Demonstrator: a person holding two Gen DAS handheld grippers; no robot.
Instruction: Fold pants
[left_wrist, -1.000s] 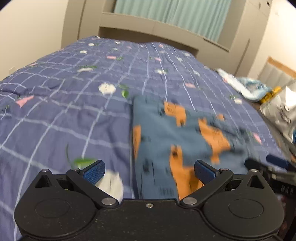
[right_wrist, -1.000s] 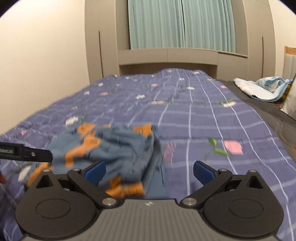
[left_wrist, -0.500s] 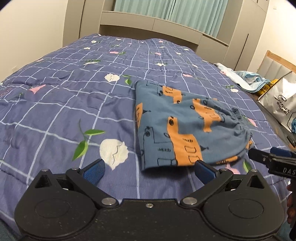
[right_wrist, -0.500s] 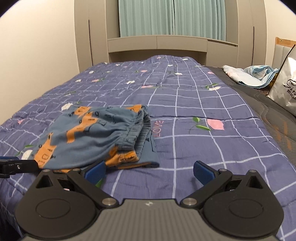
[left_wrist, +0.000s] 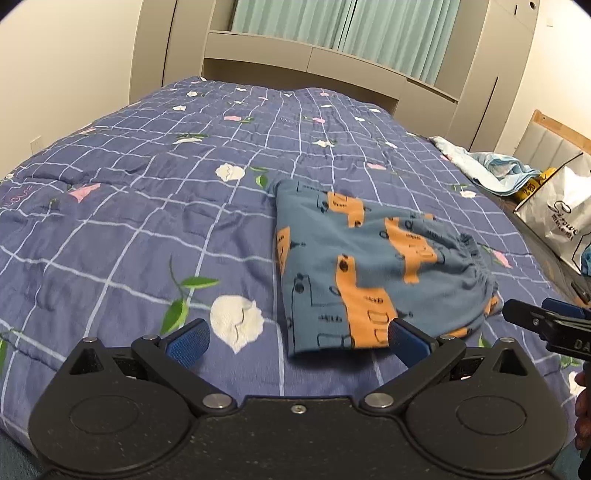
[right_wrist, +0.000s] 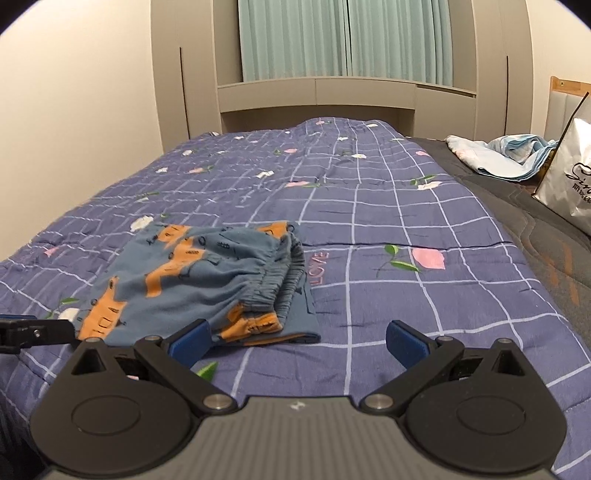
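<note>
The left gripper (left_wrist: 295, 341) is being held low over the near edge of the bed, its blue-padded fingers (left_wrist: 186, 341) spread wide with nothing between them. Below the left finger, a white flower print (left_wrist: 236, 325) is being shown on the purple checked quilt (left_wrist: 147, 206). Just beyond the right finger, the pants (left_wrist: 369, 269) are lying folded into a compact, roughly square bundle on the quilt, blue with orange patches, the gathered waistband (left_wrist: 476, 266) being turned toward the right. Past that waistband, the tip of the right gripper (left_wrist: 546, 325) is being seen near the bundle, apart from the cloth. Farther right, a crumpled light-blue cloth (left_wrist: 491, 170) and a white bag (left_wrist: 561, 210) are being shown beside the bed.

In the right wrist view, the left gripper's tip (right_wrist: 33, 332) is being seen at the left edge, close to the bundle's near corner; whether it is touching cannot be told. The pants (right_wrist: 207, 277) are lying left of centre, layered edges and waistband facing right. The right gripper (right_wrist: 297, 343) is being held just short of them, fingers (right_wrist: 406, 341) spread apart and holding nothing. Curtains (right_wrist: 343, 40) are hanging behind the bed.
</note>
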